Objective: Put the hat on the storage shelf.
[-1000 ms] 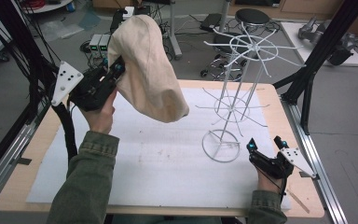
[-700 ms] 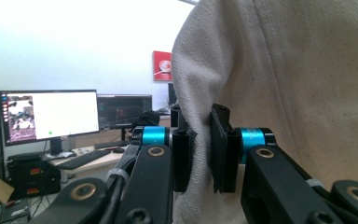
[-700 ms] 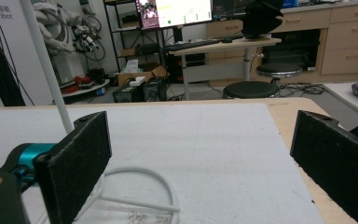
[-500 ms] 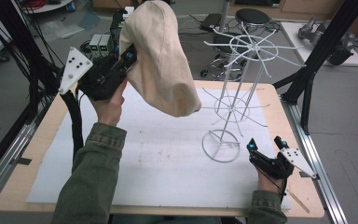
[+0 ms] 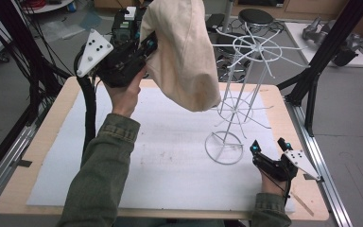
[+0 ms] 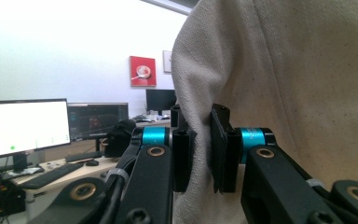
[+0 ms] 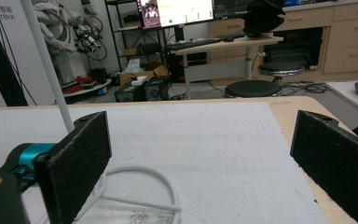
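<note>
- The left gripper (image 5: 146,47), fingers (image 6: 182,158) pinched on a fold of the cream hat (image 5: 184,52), has carried it higher and toward 1 o'clock over the last second.
- The hat now hangs just beside the white wire rack (image 5: 246,75), likely about to be hung on it.
- The right gripper (image 5: 268,152) stays wide open and empty, on the bench (image 5: 47,137) beside the rack's ring base at 4 o'clock.

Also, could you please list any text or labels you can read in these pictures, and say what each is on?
"cnibot": end of a cut-off word on the white panel.
Monitor beyond the table: screen text too small.
Left monitor: too blurred.
Red poster: no legible words.
</note>
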### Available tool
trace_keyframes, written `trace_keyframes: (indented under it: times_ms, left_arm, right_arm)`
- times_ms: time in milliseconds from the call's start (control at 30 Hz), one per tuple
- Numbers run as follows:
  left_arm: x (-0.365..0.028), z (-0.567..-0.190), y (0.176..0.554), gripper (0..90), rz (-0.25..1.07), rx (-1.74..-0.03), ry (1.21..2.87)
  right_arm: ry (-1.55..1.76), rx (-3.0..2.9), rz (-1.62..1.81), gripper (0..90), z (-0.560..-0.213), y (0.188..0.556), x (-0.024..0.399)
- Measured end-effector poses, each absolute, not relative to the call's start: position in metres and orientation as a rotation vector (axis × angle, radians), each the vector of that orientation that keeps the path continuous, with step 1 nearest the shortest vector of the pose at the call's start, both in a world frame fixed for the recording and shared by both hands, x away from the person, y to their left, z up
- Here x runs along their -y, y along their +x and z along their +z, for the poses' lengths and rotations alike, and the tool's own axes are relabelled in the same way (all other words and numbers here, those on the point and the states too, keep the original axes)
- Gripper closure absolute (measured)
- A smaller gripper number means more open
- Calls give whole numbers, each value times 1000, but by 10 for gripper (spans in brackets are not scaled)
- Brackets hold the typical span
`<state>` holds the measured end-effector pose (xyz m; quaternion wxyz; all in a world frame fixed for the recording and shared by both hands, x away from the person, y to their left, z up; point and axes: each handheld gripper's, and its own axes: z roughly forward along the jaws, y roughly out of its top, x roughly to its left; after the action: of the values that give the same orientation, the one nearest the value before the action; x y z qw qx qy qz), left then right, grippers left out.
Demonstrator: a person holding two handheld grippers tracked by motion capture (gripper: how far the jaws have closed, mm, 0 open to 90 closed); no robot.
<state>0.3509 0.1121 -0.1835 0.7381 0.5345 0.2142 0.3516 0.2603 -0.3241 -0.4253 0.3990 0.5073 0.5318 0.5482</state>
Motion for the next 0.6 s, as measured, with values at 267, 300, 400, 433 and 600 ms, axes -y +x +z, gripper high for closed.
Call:
trace_keyframes:
  times_ms: [267, 300, 400, 433, 600]
  left_arm:
    - [-97, -179, 359, 802, 750, -442, 1194]
    - [-95, -178, 360, 802, 745, -435, 1200]
    - [-87, -175, 364, 802, 724, -416, 1223]
    - [-85, -175, 364, 802, 718, -410, 1231]
    - [-77, -177, 368, 801, 695, -383, 1281]
  right_arm:
    - [1284, -1344, 1389, 43, -425, 260, 324]
    - [1283, -1345, 1389, 43, -425, 260, 324]
    - [1280, -1348, 1390, 43, -425, 261, 325]
    - [1281, -1346, 1392, 43, -425, 261, 324]
    - [1284, -1348, 1390, 43, -425, 260, 325]
